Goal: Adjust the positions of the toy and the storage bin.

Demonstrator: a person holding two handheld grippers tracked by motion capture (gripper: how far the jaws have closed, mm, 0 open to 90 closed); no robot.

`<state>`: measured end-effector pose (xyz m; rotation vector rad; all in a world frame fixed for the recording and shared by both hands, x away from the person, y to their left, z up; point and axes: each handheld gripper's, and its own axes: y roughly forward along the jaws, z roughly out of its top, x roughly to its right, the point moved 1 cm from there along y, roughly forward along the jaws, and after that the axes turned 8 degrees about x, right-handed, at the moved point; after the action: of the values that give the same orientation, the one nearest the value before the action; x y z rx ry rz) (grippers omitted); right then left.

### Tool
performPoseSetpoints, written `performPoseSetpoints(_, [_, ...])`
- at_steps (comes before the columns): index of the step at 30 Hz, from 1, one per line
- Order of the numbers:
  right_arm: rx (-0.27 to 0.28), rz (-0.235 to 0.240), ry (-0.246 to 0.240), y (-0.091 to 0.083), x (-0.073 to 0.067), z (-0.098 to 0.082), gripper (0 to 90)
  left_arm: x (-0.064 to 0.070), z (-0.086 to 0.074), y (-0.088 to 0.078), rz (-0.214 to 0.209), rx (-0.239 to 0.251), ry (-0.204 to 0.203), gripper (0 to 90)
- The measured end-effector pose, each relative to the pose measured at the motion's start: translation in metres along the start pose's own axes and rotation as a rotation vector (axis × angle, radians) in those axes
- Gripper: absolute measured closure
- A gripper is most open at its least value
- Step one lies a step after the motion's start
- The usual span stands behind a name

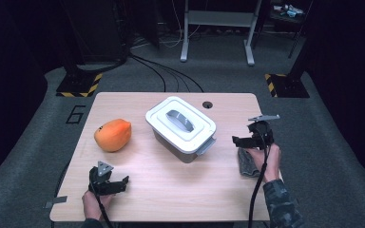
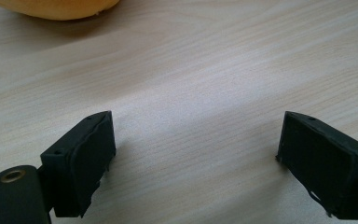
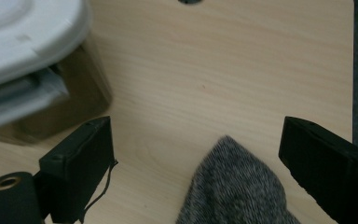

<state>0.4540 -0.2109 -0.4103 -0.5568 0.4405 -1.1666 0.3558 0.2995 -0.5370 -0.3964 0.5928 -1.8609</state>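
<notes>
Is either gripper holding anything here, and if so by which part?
Nothing is held. The right gripper is open with the grey cloth lying loose between its jaws; the left gripper is open over bare table.

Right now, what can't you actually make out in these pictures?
- Inside of the container: high view, its white lid covers it.
- Grey cloth: right gripper view, the bottom edge cuts it off; high view, the right hand hides part.
- Orange fruit: left gripper view, the top edge crops it.
- Items on the far shelf: high view, too small and dark.
</notes>
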Motion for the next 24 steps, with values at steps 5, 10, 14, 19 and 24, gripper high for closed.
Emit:
performPoseSetpoints(5, [-0.071,-0.032,0.041,0.011,0.021,-0.029,8.8,0.000,0.000,0.000,0.000,0.000,-0.001,10.9])
performPoseSetpoints(10, [-0.162,-0.068,0.075,0.024,0.033,-0.054,10.2,0.000,0.000,0.000,0.000,0.000,-0.001,10.9])
performPoseSetpoints(14, [-0.211,-0.080,0.100,0.035,0.039,-0.071,14.4,0.000,0.000,0.000,0.002,0.007,-0.002,10.9])
performPoseSetpoints(19, [-0.229,-0.084,0.114,0.045,0.044,-0.084,23.9,0.000,0.000,0.000,0.002,0.007,-0.001,10.9])
performPoseSetpoints(24, [-0.215,-0.104,0.106,0.044,0.043,-0.083,47.6,0.000,0.000,0.000,0.000,-0.001,-0.001,10.9])
